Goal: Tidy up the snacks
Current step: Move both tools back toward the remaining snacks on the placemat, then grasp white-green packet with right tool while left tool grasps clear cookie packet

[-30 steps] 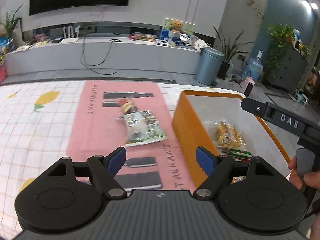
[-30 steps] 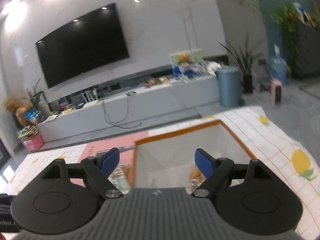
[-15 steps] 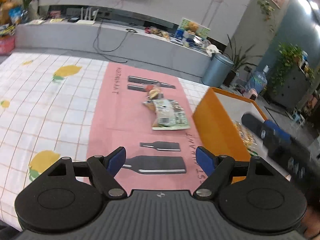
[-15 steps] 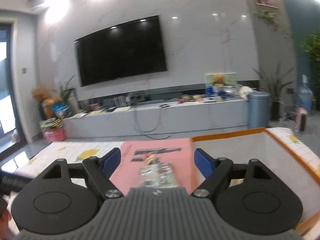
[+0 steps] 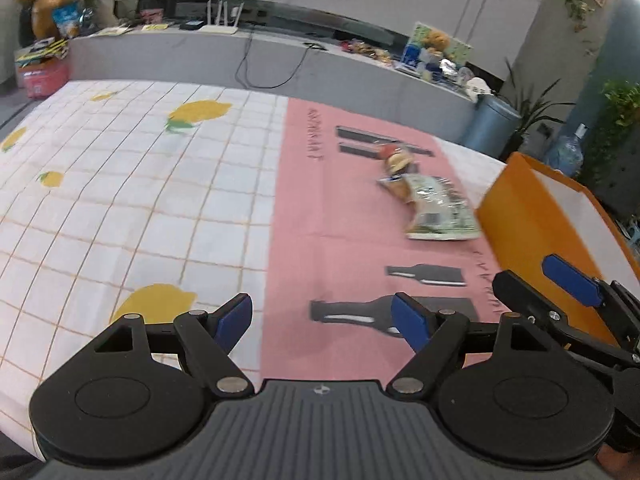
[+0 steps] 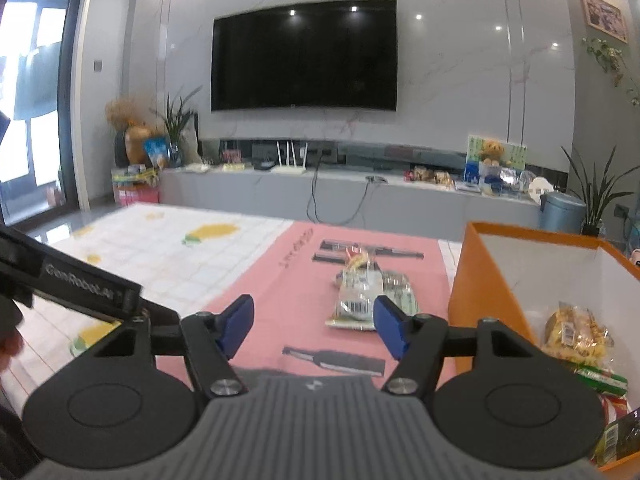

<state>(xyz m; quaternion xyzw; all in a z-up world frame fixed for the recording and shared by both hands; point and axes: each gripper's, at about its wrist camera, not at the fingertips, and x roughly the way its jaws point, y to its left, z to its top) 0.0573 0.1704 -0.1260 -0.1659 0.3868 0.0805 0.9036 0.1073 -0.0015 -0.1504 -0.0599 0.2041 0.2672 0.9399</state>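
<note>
Our right hand-held gripper (image 6: pixel 314 326) has just been closing a bit, nothing between its jaws; left hand-held gripper (image 5: pixel 324 318) gapes empty too. Snack packs (image 6: pixel 370 292) lie mid-table on the pink mat (image 6: pixel 296 280), beside the orange box (image 6: pixel 492 280) holding more snacks (image 6: pixel 576 334).

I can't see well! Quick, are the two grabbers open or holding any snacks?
Left gripper: open, holding nothing.
Right gripper: open, fingers have just been closing, nothing between them.

Green-and-silver snack packet (image 6: pixel 370 294) lies flat beside orange box (image 6: pixel 486 280), seemingly overlapping smaller snacks (image 5: pixel 398 160).
</note>
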